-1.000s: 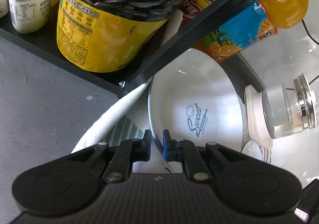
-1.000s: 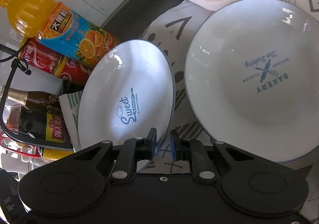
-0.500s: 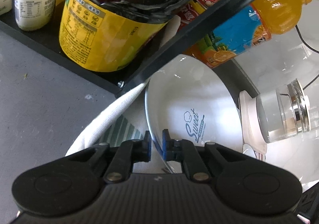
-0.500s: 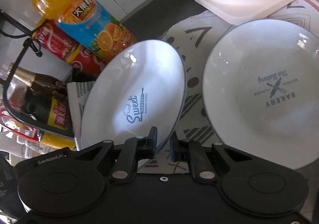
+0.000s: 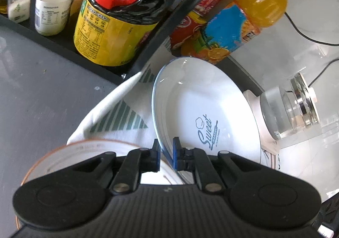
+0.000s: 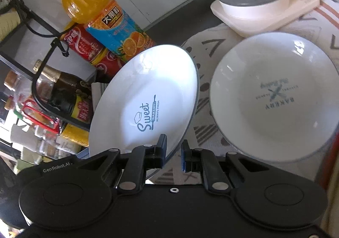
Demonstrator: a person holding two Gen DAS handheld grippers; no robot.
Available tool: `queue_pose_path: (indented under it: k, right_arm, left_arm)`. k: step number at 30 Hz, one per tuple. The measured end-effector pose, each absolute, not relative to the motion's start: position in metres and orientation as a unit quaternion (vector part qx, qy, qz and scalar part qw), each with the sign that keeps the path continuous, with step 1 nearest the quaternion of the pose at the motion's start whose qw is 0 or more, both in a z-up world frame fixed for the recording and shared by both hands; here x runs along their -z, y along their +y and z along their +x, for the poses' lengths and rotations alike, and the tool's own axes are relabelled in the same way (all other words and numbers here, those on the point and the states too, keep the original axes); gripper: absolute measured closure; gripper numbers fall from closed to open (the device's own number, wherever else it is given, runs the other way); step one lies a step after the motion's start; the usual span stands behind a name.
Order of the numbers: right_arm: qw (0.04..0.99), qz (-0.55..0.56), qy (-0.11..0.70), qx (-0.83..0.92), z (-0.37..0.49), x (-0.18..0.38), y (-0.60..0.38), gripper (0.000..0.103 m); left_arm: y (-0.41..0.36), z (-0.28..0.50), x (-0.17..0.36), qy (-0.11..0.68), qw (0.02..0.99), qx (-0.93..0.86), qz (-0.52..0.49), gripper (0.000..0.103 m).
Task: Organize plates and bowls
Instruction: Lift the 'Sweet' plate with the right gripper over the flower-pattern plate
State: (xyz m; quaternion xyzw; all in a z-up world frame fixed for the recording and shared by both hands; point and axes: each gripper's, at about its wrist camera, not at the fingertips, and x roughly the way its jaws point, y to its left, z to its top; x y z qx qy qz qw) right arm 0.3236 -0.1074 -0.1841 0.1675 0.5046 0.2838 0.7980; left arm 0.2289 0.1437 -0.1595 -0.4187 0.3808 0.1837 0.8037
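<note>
A white "Sweet Bakery" plate [image 5: 203, 111] is held tilted above the cloth by both grippers. My left gripper [image 5: 164, 154] is shut on its near rim. My right gripper [image 6: 172, 154] is shut on the opposite rim; the plate shows in the right wrist view [image 6: 152, 94]. A second white "Bakery" plate [image 6: 273, 98] lies flat on the patterned cloth [image 6: 203, 51] to the right. An orange-rimmed white bowl [image 5: 84, 153] sits below my left gripper.
A black rack [image 5: 148, 47] holds a yellow-labelled sauce jug [image 5: 114, 30] and spice jars [image 5: 53, 9]. An orange juice bottle [image 6: 101, 15] and red cans [image 6: 84, 45] stand behind. A glass kettle on a cream base [image 6: 264, 9] stands at the back right.
Both grippers have lifted the Sweet plate and pulled it back from the rack. The orange-rimmed bowl has come into the left wrist view. The kettle shows more in the right view.
</note>
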Motion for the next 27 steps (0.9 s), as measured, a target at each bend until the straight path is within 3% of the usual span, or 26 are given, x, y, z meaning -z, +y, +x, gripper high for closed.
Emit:
queue_pose_path:
  k: [27]
  right_arm:
    - [0.775, 0.116, 0.488, -0.384, 0.257, 0.165, -0.156, 0.089]
  left_arm:
    - [0.075, 0.12, 0.142, 0.326, 0.796, -0.267, -0.434, 0.094]
